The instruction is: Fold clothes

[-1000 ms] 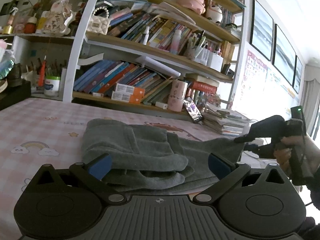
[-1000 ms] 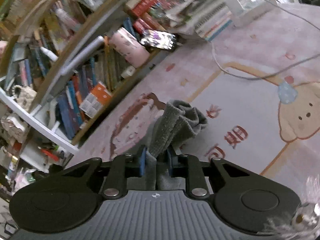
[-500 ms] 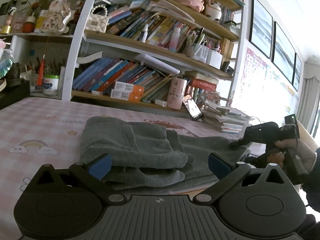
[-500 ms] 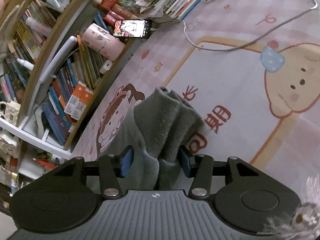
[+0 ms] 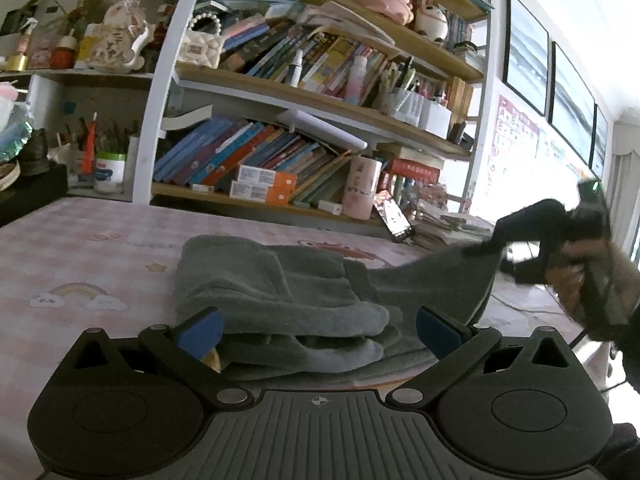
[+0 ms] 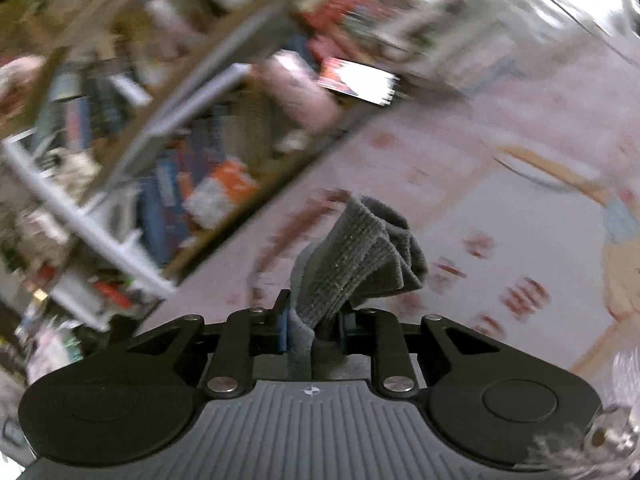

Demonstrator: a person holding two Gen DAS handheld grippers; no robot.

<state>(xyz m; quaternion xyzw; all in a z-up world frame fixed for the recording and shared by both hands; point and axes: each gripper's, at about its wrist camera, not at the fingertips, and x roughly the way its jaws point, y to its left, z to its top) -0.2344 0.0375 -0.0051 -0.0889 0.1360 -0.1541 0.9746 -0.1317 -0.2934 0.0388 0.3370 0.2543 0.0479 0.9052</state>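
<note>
right gripper (image 6: 312, 322) closing, pinching grey knitted garment (image 5: 280, 292)'s bunched end; left gripper (image 5: 318, 330) gapes empty; shelves blurred.

Pink checked tabletop, seen from my left wrist camera

I'm seeing the pink cartoon-print surface (image 5: 100, 248) carrying a grey garment (image 5: 280, 296), lying folded in layers near the middle. Beyond the garment, a phone (image 5: 394, 216) is leaning at the bookshelf (image 5: 280, 200) foot; right of the phone, stacked papers (image 5: 452, 226) are resting.
</note>
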